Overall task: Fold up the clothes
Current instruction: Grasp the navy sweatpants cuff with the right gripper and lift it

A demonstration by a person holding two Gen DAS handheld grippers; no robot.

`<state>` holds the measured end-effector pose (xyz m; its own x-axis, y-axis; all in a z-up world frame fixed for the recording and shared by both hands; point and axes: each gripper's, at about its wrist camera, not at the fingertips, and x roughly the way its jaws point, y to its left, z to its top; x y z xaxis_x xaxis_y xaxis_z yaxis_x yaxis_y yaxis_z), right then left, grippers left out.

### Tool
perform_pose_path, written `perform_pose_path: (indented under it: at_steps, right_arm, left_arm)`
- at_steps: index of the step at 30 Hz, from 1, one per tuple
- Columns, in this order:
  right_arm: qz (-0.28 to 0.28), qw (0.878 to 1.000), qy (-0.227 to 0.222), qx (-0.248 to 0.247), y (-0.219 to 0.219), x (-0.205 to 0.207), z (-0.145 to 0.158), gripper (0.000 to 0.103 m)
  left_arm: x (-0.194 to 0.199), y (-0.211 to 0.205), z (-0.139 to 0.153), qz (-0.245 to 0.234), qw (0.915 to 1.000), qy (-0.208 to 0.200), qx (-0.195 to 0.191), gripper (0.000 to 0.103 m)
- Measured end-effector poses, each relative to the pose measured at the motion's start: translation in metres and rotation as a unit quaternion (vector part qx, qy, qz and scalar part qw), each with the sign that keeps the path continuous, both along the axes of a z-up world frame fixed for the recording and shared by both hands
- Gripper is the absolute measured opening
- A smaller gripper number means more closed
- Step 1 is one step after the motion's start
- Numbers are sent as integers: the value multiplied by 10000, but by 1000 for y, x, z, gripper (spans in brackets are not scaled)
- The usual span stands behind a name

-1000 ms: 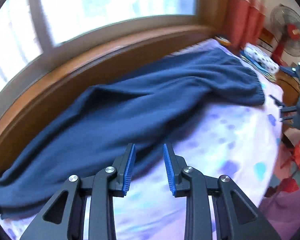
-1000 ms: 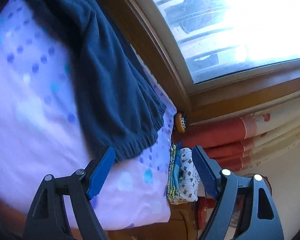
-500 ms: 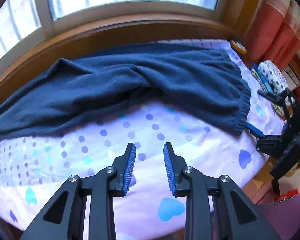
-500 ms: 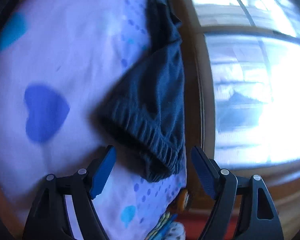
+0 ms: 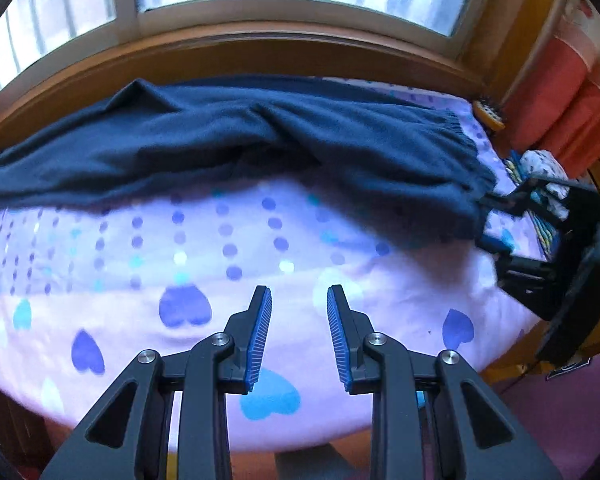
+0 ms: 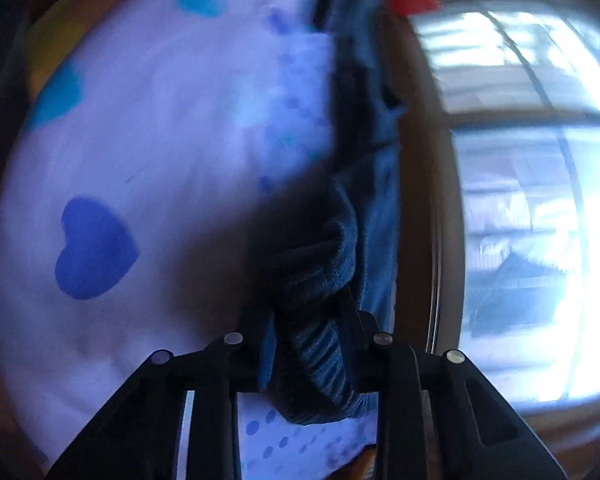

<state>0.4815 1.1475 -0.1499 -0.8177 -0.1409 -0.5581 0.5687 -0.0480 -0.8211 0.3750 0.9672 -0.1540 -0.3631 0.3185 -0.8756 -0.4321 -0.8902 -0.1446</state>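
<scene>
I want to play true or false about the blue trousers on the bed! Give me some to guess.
1. The trousers lie along the window side of the bed. True.
2. The right gripper has the ribbed waistband between its jaws. True; they are closing on it.
3. The left gripper holds a trouser leg. False: nothing is between its jaws, only the sheet beyond.
4. The sheet has stripes. False: it has hearts and dots.
5. The trousers are folded. False: they lie stretched out.
</scene>
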Motion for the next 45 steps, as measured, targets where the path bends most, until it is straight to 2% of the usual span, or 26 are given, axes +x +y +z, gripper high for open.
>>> perform_pose_path:
  at_steps: [3,5,7,8,10,13,14,19,21,25,27,28,29,30,32,36,38,39,41,43,45]
  right_arm:
    - [-360,9964,-90,-756,14,-17,29,23]
    - [-707,9858,-302,-1496,26,-38,55,23]
    - [-1110,9635,-688,-2337,45,-66,84,23]
    - [-1291,9500,-910,-2693,55,-82,93,23]
    - [-1701,9173,-1265,-3370,77,-110,107,23]
    - [-2278,8744,-1558,-3992,119,-150,116,14]
    - [-2467,8614,-1630,-4131,133,-161,117,11]
    - [-3105,8171,-1939,-4454,179,-200,104,3]
    - [-3220,8082,-2039,-4489,188,-209,100,3]
    - [-3254,7779,-2760,-4614,192,-216,69,4]
    - [-3254,7562,-3134,-4734,196,-225,61,15]
    - [-3333,7426,-3279,-4795,200,-235,58,33]
    - [-3400,7346,-3352,-4821,201,-240,55,56]
    - [-3457,7239,-3464,-4863,201,-249,50,63]
    - [-3351,6998,-3804,-5032,198,-264,44,65]
    - [-3362,7170,-3932,-4673,179,-284,24,65]
    - [-3287,7022,-4208,-4710,176,-289,14,61]
    - [-3243,6939,-4339,-4745,176,-291,10,54]
    - [-3247,6861,-4400,-4799,179,-291,6,7]
    - [-3287,6771,-4400,-4898,185,-290,3,7]
    - [-3343,6764,-4278,-4977,193,-287,9,6]
  left_arm:
    - [-4,5,-5,440,9990,-105,54,29]
    - [-12,15,-9,694,9974,-193,62,29]
    - [-19,29,-8,894,9956,-283,-52,29]
    - [-21,37,-6,942,9952,-281,24,29]
    - [-25,55,-4,960,9949,-276,133,29]
    - [-29,83,-6,898,9956,-268,-74,29]
    - [-30,91,-7,875,9958,-258,-101,29]
    - [-38,122,-14,773,9963,-308,-223,29]
    - [-42,126,-16,787,9960,-335,-275,29]
    - [-50,123,-16,922,9947,-357,-297,29]
    - [-55,119,-15,1043,9933,-381,-313,29]
    - [-57,116,-16,1108,9925,-408,-309,29]
    - [-58,114,-18,1167,9918,-434,-303,29]
    - [-60,112,-19,1227,9909,-461,-296,29]
    - [-62,108,-21,1349,9892,-503,-282,29]
    - [-59,109,-28,1523,9861,-603,-260,29]
    - [-56,111,-30,1560,9852,-668,-253,29]
    - [-55,113,-31,1555,9851,-689,-249,29]
    - [-53,117,-33,1501,9855,-730,-301,29]
    - [-51,121,-33,1461,9859,-732,-355,29]
    - [-51,124,-32,1433,9863,-716,-405,29]
